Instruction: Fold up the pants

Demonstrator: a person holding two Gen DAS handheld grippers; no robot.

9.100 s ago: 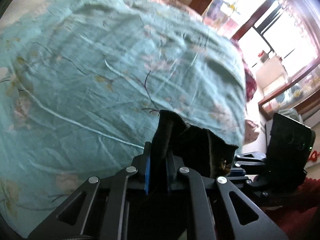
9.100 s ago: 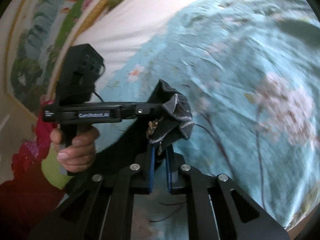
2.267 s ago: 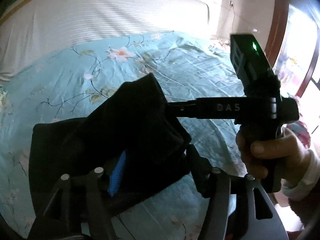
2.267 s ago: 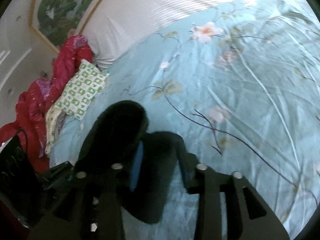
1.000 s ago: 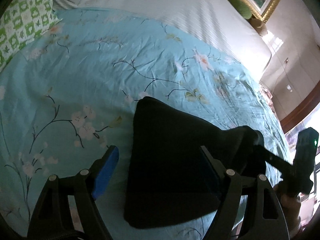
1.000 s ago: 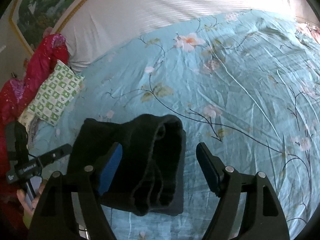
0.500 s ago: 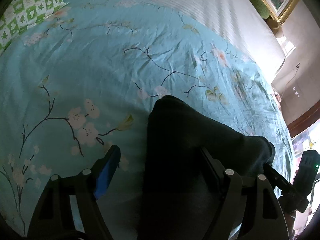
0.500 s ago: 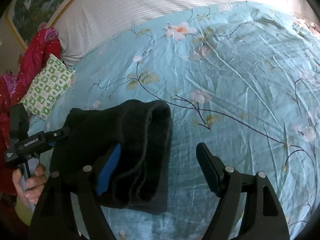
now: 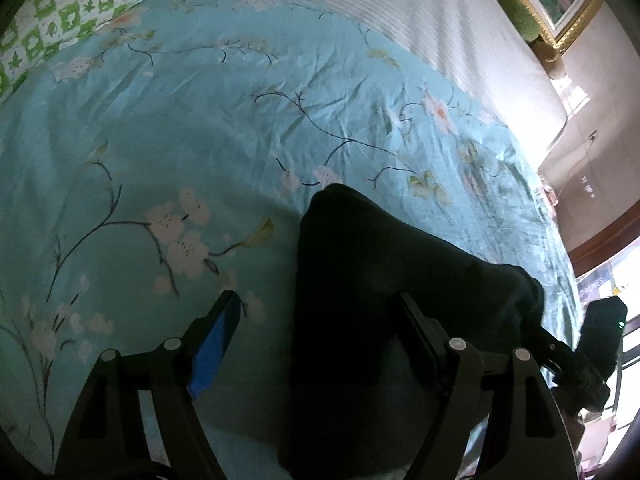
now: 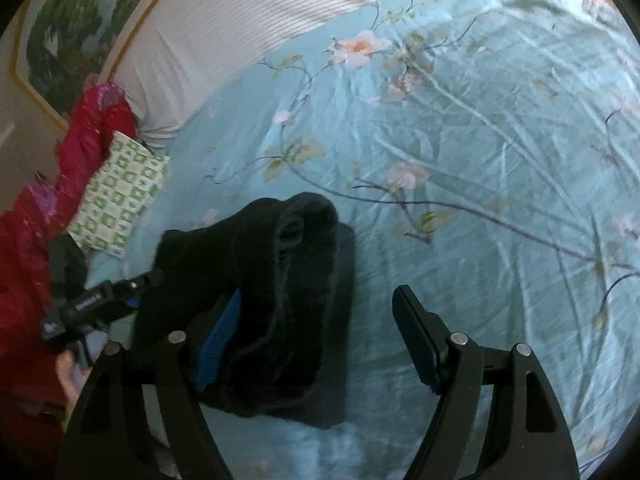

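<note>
The black pants (image 9: pixel 372 320) lie folded in a thick bundle on the teal flowered bedspread (image 9: pixel 180 140). My left gripper (image 9: pixel 320 320) is open, its jaws wide; the bundle lies over its right finger. In the right wrist view the pants (image 10: pixel 280 300) sit low and left, draped over the left finger of my open right gripper (image 10: pixel 320 316). The left gripper's body (image 10: pixel 100 304) shows at the bundle's left side. The right gripper's body (image 9: pixel 580 348) shows at the far right of the left wrist view.
A green-and-white checked pillow (image 10: pixel 120 200) and red clothing (image 10: pixel 80 140) lie at the bed's left side. A white striped sheet (image 10: pixel 260 12) covers the head of the bed. A framed picture (image 10: pixel 72 20) hangs behind. Bedspread stretches right of the pants.
Both grippers went from shut on the pants to open about a second ago. Since then the bundle has settled lower on the bed and both grippers have drawn back slightly.
</note>
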